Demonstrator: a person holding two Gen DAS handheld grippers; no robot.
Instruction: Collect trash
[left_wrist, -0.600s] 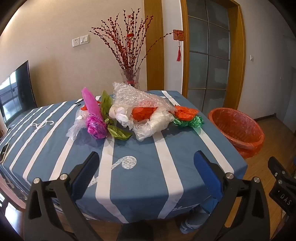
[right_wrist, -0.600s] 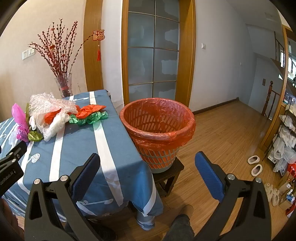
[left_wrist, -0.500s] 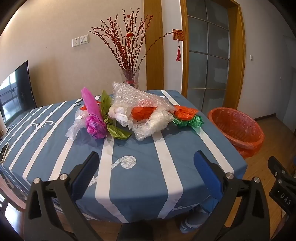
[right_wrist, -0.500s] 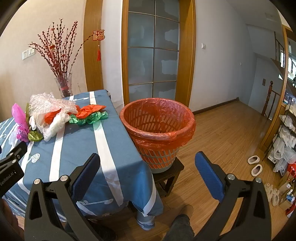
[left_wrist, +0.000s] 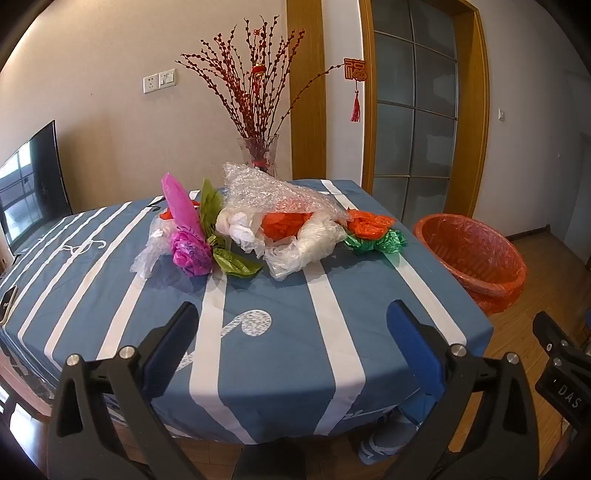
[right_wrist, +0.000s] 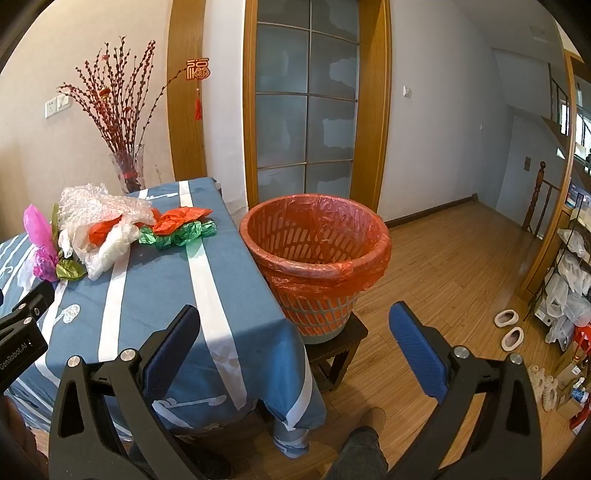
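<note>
A pile of trash lies across the middle of the blue striped table (left_wrist: 288, 354): a pink bag (left_wrist: 188, 240), a green bag (left_wrist: 232, 260), clear bubble wrap (left_wrist: 273, 195), white plastic bags (left_wrist: 314, 247), an orange bag (left_wrist: 367, 223) and green foil (left_wrist: 376, 243). The pile also shows in the right wrist view (right_wrist: 110, 229). An orange-lined waste basket (right_wrist: 317, 258) stands on a stool beside the table's right edge. My left gripper (left_wrist: 291, 325) is open and empty, short of the pile. My right gripper (right_wrist: 293, 325) is open and empty, in front of the basket.
A glass vase of red branches (left_wrist: 258, 155) stands at the table's far edge. A television (left_wrist: 29, 181) is at the left. A phone (left_wrist: 7, 301) lies on the table's left edge. A dark stool (right_wrist: 336, 347) holds the basket. Shelves and slippers (right_wrist: 509, 328) are at the right.
</note>
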